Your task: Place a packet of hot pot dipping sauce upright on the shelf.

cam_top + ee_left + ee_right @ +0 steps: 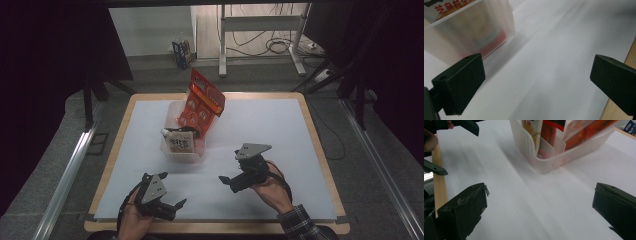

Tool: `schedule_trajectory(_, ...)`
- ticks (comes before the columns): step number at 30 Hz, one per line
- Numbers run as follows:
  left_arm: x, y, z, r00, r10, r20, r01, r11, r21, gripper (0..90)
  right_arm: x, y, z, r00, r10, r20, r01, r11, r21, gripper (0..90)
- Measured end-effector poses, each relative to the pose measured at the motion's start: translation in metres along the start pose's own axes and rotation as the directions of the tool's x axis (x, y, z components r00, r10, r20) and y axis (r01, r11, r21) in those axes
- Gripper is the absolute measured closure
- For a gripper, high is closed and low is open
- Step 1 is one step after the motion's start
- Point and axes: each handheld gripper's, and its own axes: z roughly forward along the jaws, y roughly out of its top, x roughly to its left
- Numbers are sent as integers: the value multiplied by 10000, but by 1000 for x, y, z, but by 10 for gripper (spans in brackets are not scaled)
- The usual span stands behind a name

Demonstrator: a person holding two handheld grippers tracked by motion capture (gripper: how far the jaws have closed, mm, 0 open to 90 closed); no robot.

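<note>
Both the left gripper [172,207] and the right gripper [226,182] hover empty with jaws spread wide, near the translucent bin [172,150] mid-table, where the orange snack bag [201,105] and brown pouch [181,144] already stand, so the packing looks finished.

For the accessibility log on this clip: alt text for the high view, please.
A translucent plastic bin on a white-topped table holds an upright orange snack bag and a smaller pouch. Nearer the camera, the left claw and right claw are both open and empty.
</note>
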Motion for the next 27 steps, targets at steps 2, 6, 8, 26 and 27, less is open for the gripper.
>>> schedule_trajectory(2,0,0,0,10000,-20,-12,20,10000,1,0,0,-3,-3,10000,55,62,-55,10000,20,0)
schedule_trajectory(6,0,0,0,10000,-49,-24,49,10000,13,0,-2,-8,-9,9996,162,220,-163,9999,37,0)
schedule_trajectory(8,0,0,0,10000,-42,-35,42,10000,25,0,-3,-11,-13,9993,213,303,-214,9998,34,0)
schedule_trajectory(26,0,0,0,9999,-95,-98,95,10000,-11,3,-10,-33,-39,9932,683,943,-679,9977,-84,0)
schedule_trajectory(27,0,0,0,9999,-95,-100,95,10000,-6,2,-11,-34,-40,9926,711,986,-704,9975,-104,0)
